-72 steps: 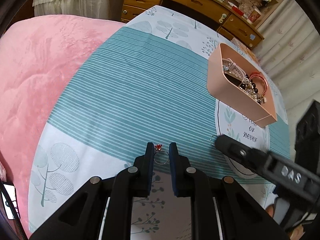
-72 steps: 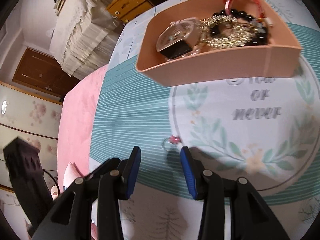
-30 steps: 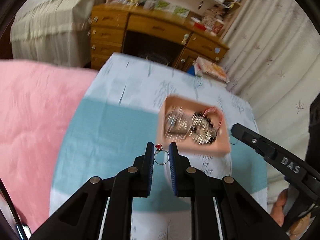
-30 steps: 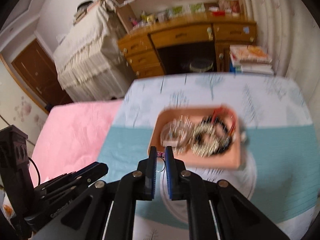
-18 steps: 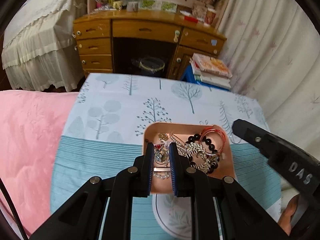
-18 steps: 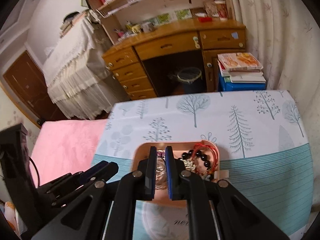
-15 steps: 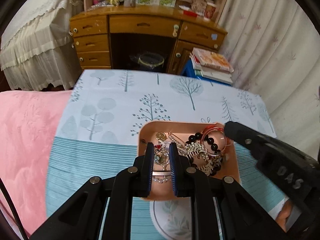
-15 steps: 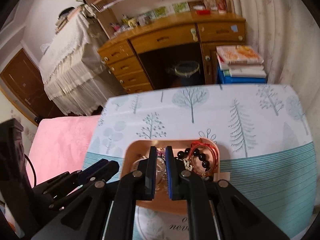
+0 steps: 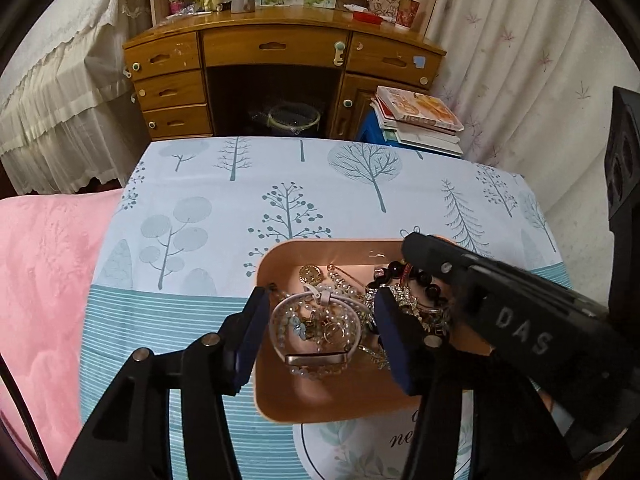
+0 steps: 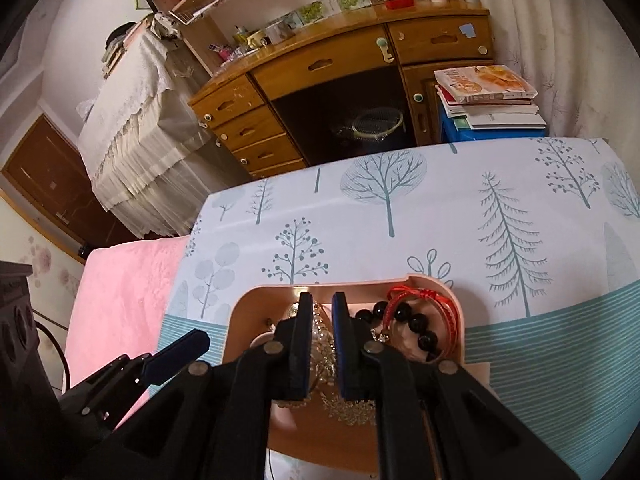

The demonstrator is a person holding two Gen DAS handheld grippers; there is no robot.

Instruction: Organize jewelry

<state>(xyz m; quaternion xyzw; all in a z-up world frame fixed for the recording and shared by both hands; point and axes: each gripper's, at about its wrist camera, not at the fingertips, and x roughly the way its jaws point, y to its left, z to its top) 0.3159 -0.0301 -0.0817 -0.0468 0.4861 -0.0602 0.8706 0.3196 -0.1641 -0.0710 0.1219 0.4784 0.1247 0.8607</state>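
On the tree-print tablecloth [image 9: 280, 184], near its teal striped band: one peach-pink tray [image 9: 320, 400], rounded corners, holding mixed jewelry.
Contents, as seen from the left wrist: pale strap watch [image 9: 316, 332] curled into a loop; gold round pendant [image 9: 310, 273]; dark bead bracelet [image 10: 416, 326]; red cord bangle [image 10: 440, 304]; tangled gold and rhinestone chains [image 9: 404, 304]. Single small rings cannot be picked out of the heap.
Left gripper [image 9: 320, 330]: above the tray's near half, jaws opening, blue pads well apart on either side of the watch loop, nothing pinched.
Right gripper [image 10: 322, 344]: over the tray's middle, jaws pressed nearly together; glittering chain shows behind the narrow gap, and whether anything is caught there cannot be told.
Surroundings: pink blanket [image 9: 40, 280] beside the cloth; wooden desk [image 9: 280, 48] with drawers beyond; stacked books [image 9: 420, 120] on a blue stool; pale curtain [image 9: 520, 60].
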